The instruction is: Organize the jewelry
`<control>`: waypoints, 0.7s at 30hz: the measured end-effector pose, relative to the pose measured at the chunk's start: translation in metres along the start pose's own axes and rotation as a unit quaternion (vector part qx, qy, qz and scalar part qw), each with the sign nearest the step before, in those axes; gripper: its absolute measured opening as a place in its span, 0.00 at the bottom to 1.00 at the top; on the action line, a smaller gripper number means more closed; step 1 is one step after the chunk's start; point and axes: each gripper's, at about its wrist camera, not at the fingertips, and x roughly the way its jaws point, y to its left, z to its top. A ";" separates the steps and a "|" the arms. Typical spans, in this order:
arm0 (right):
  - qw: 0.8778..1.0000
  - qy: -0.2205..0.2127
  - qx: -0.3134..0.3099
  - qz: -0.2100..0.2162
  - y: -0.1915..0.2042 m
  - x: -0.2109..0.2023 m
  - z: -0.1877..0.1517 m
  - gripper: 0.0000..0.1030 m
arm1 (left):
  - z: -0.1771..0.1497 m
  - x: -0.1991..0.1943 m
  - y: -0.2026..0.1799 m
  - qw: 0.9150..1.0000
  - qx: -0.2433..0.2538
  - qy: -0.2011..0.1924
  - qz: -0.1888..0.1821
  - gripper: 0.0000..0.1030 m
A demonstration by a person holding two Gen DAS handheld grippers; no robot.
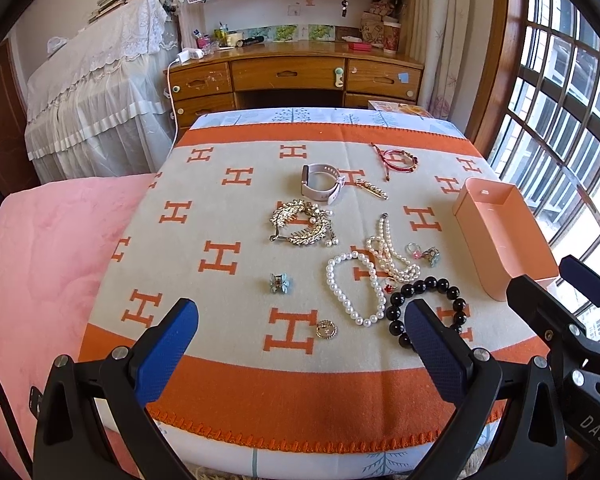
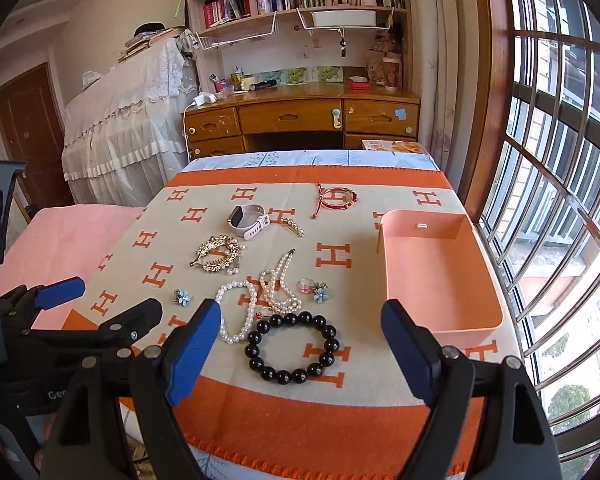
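Note:
Jewelry lies spread on an orange and cream blanket [image 1: 228,392]. A black bead bracelet [image 2: 291,347] sits nearest, beside a white pearl bracelet [image 1: 354,288] and a pearl necklace [image 1: 392,254]. Farther back are a gold leaf hair comb [image 1: 302,226], a pale smartwatch [image 1: 320,182], a gold hair clip [image 1: 371,189] and a red cord bracelet [image 1: 396,159]. Flower rings [image 1: 424,254], a blue flower ring [image 1: 280,283] and a gold round charm [image 1: 326,329] lie around. An empty pink box [image 2: 440,272] stands at the right. My left gripper [image 1: 300,340] and right gripper [image 2: 300,344] hover open above the near edge.
A wooden desk [image 2: 300,116] with drawers and shelves stands behind the table. A lace-covered piece of furniture [image 1: 100,92] is at the back left, a pink cover [image 1: 40,248] at the left, and a barred window [image 2: 560,184] along the right.

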 end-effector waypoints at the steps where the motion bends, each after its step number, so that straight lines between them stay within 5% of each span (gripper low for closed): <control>1: 1.000 0.000 -0.003 0.003 0.000 -0.002 0.003 0.81 | 0.002 -0.002 0.001 1.000 0.002 0.002 -0.006 0.99; 12: 0.999 0.020 -0.038 0.031 -0.003 0.000 0.059 0.76 | 0.051 -0.006 0.026 1.000 0.025 0.002 -0.009 0.99; 21: 0.996 0.066 -0.051 0.020 -0.018 0.064 0.135 0.64 | 0.127 0.040 0.048 0.999 0.041 0.026 0.023 0.99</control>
